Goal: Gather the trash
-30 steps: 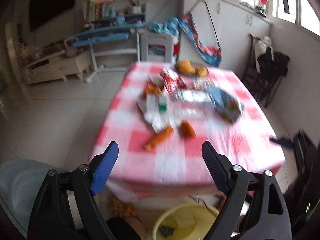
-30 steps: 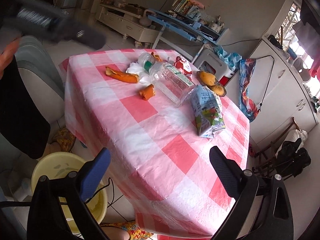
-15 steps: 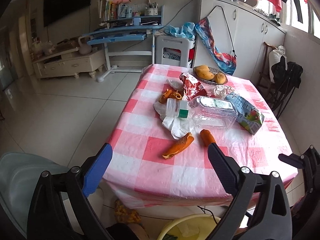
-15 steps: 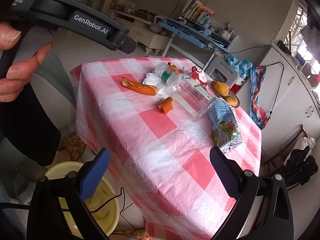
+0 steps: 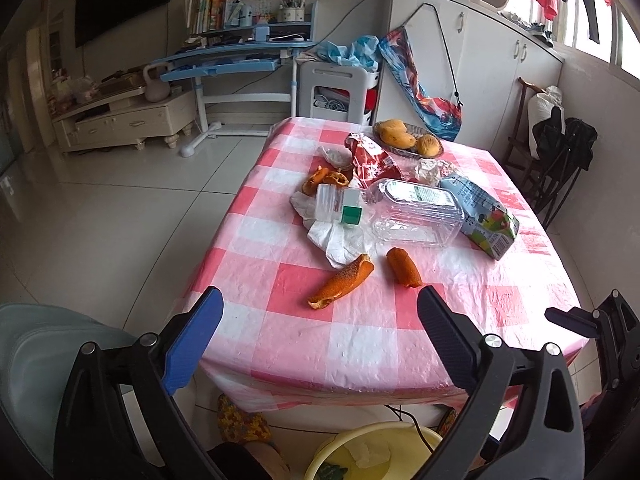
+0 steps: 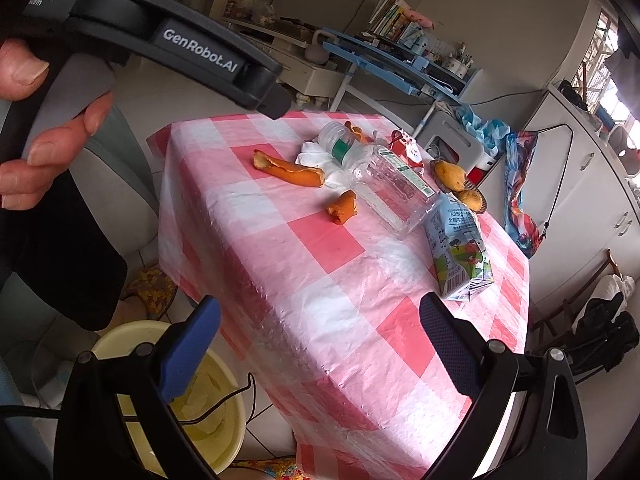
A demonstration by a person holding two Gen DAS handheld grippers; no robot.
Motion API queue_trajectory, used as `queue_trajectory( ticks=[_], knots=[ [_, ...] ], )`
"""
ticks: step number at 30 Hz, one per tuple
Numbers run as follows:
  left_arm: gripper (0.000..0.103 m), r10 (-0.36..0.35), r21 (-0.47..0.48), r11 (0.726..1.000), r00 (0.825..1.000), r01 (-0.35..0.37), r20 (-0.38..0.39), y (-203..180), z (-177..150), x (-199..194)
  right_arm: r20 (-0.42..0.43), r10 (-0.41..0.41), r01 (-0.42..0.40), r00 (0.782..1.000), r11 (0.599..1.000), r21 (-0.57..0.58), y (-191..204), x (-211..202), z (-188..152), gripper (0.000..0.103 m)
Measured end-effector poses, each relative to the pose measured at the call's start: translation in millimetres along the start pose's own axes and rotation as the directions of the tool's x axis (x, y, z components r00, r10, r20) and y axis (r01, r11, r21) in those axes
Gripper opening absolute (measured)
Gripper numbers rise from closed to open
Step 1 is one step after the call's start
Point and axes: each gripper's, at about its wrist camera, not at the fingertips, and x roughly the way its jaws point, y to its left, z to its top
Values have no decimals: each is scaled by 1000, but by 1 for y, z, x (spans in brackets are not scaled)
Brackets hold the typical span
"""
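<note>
Your left gripper (image 5: 318,320) has just been opening and its jaws now stand wide apart with nothing between them, hanging over the near edge of the table (image 5: 360,352). Your right gripper (image 6: 320,326) is also spread wide and empty, over the table's corner. Taking the clear plastic bottle (image 5: 416,216) lying on its side as your mark: the long orange peel (image 5: 342,280) and the short peel piece (image 5: 404,266) lie just in front of it, nearer to you. A crumpled white tissue (image 5: 336,236) sits at its cap end, the juice carton (image 5: 480,216) touches its far side, and the red wrapper (image 5: 370,160) lies behind it. The yellow bin (image 6: 212,412) stands on the floor below the table's near edge.
</note>
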Motion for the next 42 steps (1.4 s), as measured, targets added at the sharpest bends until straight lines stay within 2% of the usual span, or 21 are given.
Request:
queue_trajectory(
  ticks=[4,16,42],
  knots=[
    [94,10,24,1000,1000,-10,10,-4,-1,-2,1,2,-2,1000,1000,-2,1,0,0,95],
    [95,-1,-24,1000,1000,1,-8,3,0,1,3,6,-6,1000,1000,-11,5,2,1,95],
    [95,-3,-23,1000,1000,2,-8,4,0,1,14,18,-17,1000,1000,-18,11,2,4,95]
  ],
)
